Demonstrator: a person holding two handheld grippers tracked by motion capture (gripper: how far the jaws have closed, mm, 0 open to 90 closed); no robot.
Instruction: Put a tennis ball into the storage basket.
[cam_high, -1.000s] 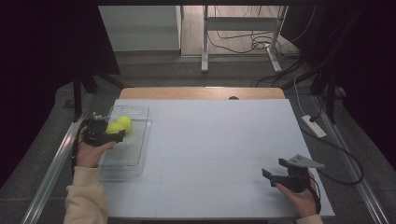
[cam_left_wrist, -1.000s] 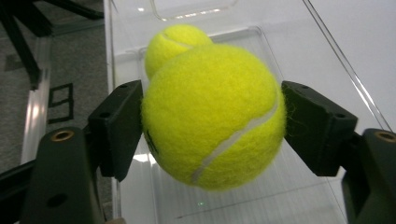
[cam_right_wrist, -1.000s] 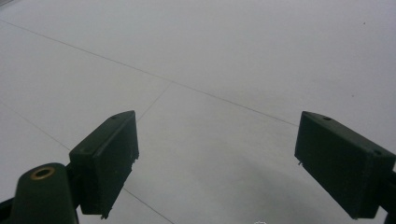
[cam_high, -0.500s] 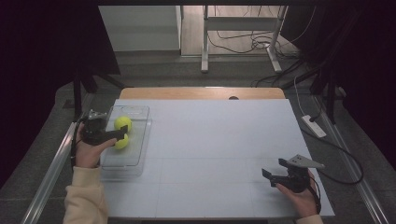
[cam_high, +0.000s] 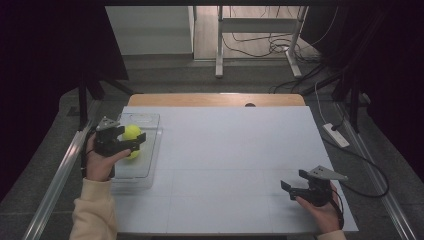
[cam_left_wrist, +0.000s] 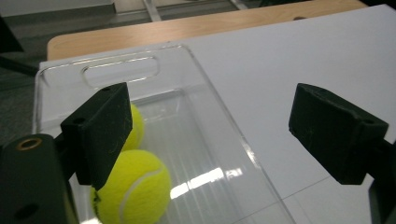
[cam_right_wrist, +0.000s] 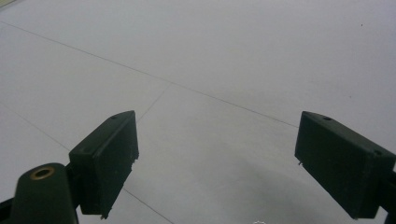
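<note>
Two yellow tennis balls (cam_left_wrist: 135, 186) (cam_left_wrist: 136, 127) lie in a clear plastic tray (cam_left_wrist: 224, 116) at the table's left side. In the high view the balls (cam_high: 131, 132) peek out around my left gripper (cam_high: 134, 141), which hovers over the tray (cam_high: 145, 170). Its jaws have just been opening. They stand open (cam_left_wrist: 215, 135) with nothing between them, and the nearer ball sits just below the left jaw. My right gripper (cam_high: 290, 188) rests near the table's front right, open (cam_right_wrist: 224, 158) over the bare white tabletop.
The white tabletop (cam_high: 235, 150) stretches between the tray and the right hand. A wooden strip (cam_high: 215, 100) runs along its far edge. Metal rails flank the table, and cables and a power strip (cam_high: 336, 135) lie on the floor to the right.
The left gripper held a tennis ball above the tray a second ago. Its jaws have since spread and the ball now lies in the tray. The right gripper has not moved.
</note>
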